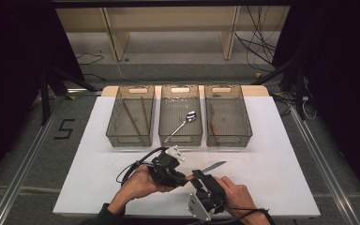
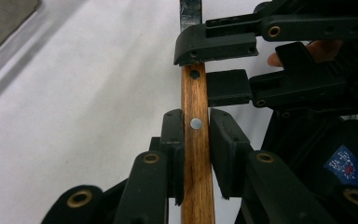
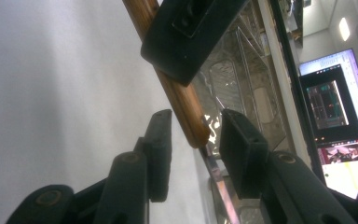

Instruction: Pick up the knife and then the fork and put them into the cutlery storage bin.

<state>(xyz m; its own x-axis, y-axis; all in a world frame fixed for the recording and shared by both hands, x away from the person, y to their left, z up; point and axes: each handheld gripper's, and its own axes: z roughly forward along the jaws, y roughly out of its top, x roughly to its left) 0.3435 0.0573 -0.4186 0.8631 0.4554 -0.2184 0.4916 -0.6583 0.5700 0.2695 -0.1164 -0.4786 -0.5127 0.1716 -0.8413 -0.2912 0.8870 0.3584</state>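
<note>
Right now, at the near edge of the table:

Knife: a wooden-handled knife is held off the white table top, blade pointing away and to the right in the high view, handle running back between the two grippers.

Left gripper: the left gripper is clenched on the handle; both pads sit flat against the wood, one on each side, level with the silver rivet.

Right gripper: in the left gripper view the right gripper straddles the same handle further along, one jaw crossing it where the wood meets the blade, the other just beside the wood. In the right gripper view its own jaws stand either side of the rounded butt of the handle with a gap showing on both sides, so it is not gripping; the pads do not press on the wood.

Hands: the person's left hand and right hand hold the grippers close together, nearly touching.

Around: three clear bins stand in a row further back, well apart from the knife. The left bin holds thin brown sticks, the middle bin a metal spoon, and the right bin a small brownish item I cannot make out.

In the way: nothing lies between the knife and the bins.
</note>
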